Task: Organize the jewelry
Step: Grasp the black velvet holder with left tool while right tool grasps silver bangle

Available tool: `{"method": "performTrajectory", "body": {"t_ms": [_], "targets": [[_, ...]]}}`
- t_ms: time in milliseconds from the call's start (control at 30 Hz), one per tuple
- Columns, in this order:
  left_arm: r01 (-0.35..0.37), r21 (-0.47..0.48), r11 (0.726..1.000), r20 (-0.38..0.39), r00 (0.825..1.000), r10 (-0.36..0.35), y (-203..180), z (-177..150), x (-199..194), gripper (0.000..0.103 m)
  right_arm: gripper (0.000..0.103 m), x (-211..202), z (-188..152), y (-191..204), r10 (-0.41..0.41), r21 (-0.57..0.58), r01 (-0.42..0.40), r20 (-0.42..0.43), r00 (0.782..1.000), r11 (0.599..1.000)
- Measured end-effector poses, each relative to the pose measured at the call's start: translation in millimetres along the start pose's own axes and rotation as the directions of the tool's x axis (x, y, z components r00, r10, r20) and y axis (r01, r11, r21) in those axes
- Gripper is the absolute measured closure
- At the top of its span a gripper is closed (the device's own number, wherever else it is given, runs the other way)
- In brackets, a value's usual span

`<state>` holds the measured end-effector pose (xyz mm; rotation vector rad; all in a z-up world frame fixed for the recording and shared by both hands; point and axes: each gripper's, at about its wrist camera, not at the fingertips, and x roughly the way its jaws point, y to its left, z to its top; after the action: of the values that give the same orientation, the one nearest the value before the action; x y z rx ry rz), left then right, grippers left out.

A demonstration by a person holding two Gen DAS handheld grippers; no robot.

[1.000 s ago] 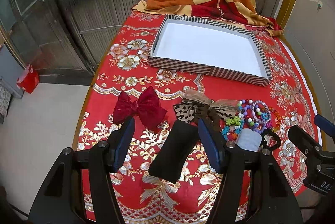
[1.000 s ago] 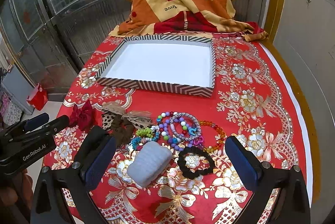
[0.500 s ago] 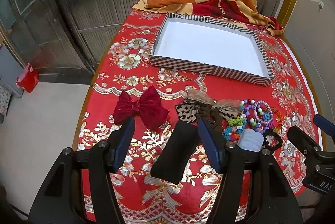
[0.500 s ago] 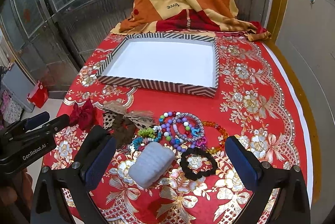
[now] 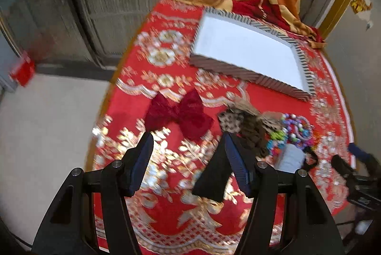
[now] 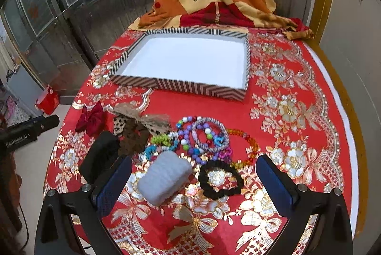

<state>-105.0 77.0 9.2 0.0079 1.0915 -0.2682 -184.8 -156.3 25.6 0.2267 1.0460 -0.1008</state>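
- Left gripper [image 5: 188, 159]: jaws spread, nothing between them; hovering over the near-left part of the red cloth [image 5: 166, 219].
- Right gripper [image 6: 194, 180]: jaws spread wide, empty; low over the near edge of the pile.
- Left view blurred, detail there poor.
- Tray [image 6: 181, 85]: striped wall, white floor, nothing in it; at the far side of the table, well apart from all the jewelry. Nothing sorted yet, by the look of it.
- Red bow [image 5: 179, 113]: alone on the cloth, just ahead of the left gripper and slightly left of its midline; wings spread left-right, so long axis across the jaw line. Left gripper far nearer than right. Velvet-like, soft, knot at centre probably the best pinch point.
- Black pouch [image 5: 213, 176]: flat, oblong, long axis running away from the camera, lying against the inner face of the left gripper's right finger [image 5: 235, 164]; touching or only overlapping, cannot tell.
- White roll [image 6: 164, 177]: ribbed, soft-looking, between the right gripper's fingers, nearer the left one; long axis diagonal.
- Black scrunchie [image 6: 221, 178]: ring flat on the cloth, just beside the roll, also within the right jaw span.
- Bead bracelets [image 6: 204, 135]: mixed colours, overlapping, just beyond roll and scrunchie.
- Brown bows [image 6: 140, 126]: leopard and mesh, heaped left of the beads.
- Judgement: bow for left, roll or scrunchie for right; tray straight ahead of either.
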Motion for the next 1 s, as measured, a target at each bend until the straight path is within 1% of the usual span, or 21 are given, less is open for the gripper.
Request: {"method": "performTrajectory", "body": {"t_ms": [33, 67, 167, 233, 267, 300, 333, 367, 400, 433, 467, 533, 567, 633, 700, 767, 800, 867, 900, 967, 1000], "targets": [[0.032, 0.01, 0.999, -0.028, 0.999, -0.032, -1, -4, 4, 0.041, 0.0, 2, -2, -1, 0.002, 0.001, -0.002, -0.007, 1.0, 1.0], [0.049, 0.029, 0.998, -0.05, 0.998, -0.047, -6, -7, 8, 0.041, 0.0, 4, -4, -4, 0.004, 0.005, -0.004, -0.013, 1.0, 1.0], [0.076, 0.091, 0.993, -0.093, 0.993, -0.067, -21, -19, 19, 0.041, 0.002, 11, -6, -15, 0.014, 0.019, -0.013, -0.016, 1.0, 1.0], [0.077, 0.108, 0.991, -0.114, 0.991, -0.064, -29, -24, 29, 0.041, 0.01, 14, -4, -23, 0.011, 0.027, -0.011, -0.021, 1.0, 1.0], [0.074, 0.106, 0.992, -0.123, 0.991, -0.061, -29, -26, 35, 0.041, 0.012, 17, -1, -28, 0.006, 0.028, -0.006, -0.021, 1.0, 1.0], [0.065, 0.104, 0.992, -0.131, 0.99, -0.052, -30, -27, 41, 0.041, 0.016, 21, 2, -33, -0.001, 0.03, 0.001, -0.022, 1.0, 1.0], [0.055, 0.105, 0.993, -0.138, 0.99, -0.04, -30, -27, 45, 0.041, 0.023, 24, 4, -36, -0.002, 0.033, 0.003, -0.024, 1.0, 0.999], [0.044, 0.108, 0.993, -0.147, 0.989, -0.028, -31, -28, 50, 0.041, 0.027, 28, 7, -40, 0.009, 0.038, -0.008, -0.027, 1.0, 0.999], [0.038, 0.112, 0.993, -0.153, 0.988, -0.02, -32, -29, 55, 0.041, 0.036, 33, 11, -43, 0.026, 0.038, -0.025, -0.03, 0.999, 0.999], [0.031, 0.117, 0.993, -0.158, 0.987, -0.012, -33, -30, 58, 0.041, 0.042, 38, 14, -44, 0.032, 0.032, -0.031, -0.034, 0.999, 0.999], [0.021, 0.125, 0.992, -0.162, 0.987, 0.0, -33, -30, 61, 0.041, 0.043, 45, 18, -45, 0.029, 0.018, -0.028, -0.041, 0.999, 0.999], [-0.013, 0.155, 0.988, -0.174, 0.984, 0.04, -36, -31, 67, 0.041, 0.052, 58, 23, -45, 0.03, -0.007, -0.031, -0.05, 0.998, 1.0], [-0.023, 0.169, 0.985, -0.175, 0.983, 0.053, -38, -31, 70, 0.041, 0.054, 65, 26, -47, 0.041, -0.019, -0.042, -0.059, 0.997, 0.999], [-0.033, 0.183, 0.983, -0.176, 0.982, 0.065, -40, -32, 74, 0.041, 0.061, 79, 31, -50, 0.07, -0.03, -0.073, -0.088, 0.994, 0.997], [-0.034, 0.188, 0.982, -0.178, 0.982, 0.068, -41, -33, 78, 0.041, 0.062, 90, 34, -54, 0.099, -0.036, -0.104, -0.11, 0.989, 0.994], [-0.039, 0.191, 0.981, -0.182, 0.98, 0.075, -42, -32, 82, 0.041, 0.063, 98, 37, -55, 0.101, -0.052, -0.108, -0.121, 0.987, 0.993], [-0.037, 0.19, 0.981, -0.185, 0.98, 0.073, -43, -31, 84, 0.041, 0.065, 102, 38, -56, 0.104, -0.059, -0.112, -0.127, 0.986, 0.992], [-0.02, 0.181, 0.983, -0.195, 0.979, 0.055, -42, -31, 87, 0.041, 0.071, 108, 39, -58, 0.128, -0.058, -0.137, -0.141, 0.982, 0.989], [-0.014, 0.179, 0.984, -0.196, 0.979, 0.05, -42, -31, 88, 0.043, 0.074, 112, 40, -59, 0.131, -0.057, -0.141, -0.151, 0.98, 0.988], [0.004, 0.175, 0.985, -0.204, 0.978, 0.032, -42, -32, 91, 0.056, 0.077, 117, 39, -61, 0.139, -0.054, -0.149, -0.16, 0.977, 0.987], [0.01, 0.171, 0.985, -0.208, 0.978, 0.027, -42, -32, 91, 0.06, 0.083, 119, 38, -62, 0.147, -0.049, -0.157, -0.166, 0.975, 0.986]]}}
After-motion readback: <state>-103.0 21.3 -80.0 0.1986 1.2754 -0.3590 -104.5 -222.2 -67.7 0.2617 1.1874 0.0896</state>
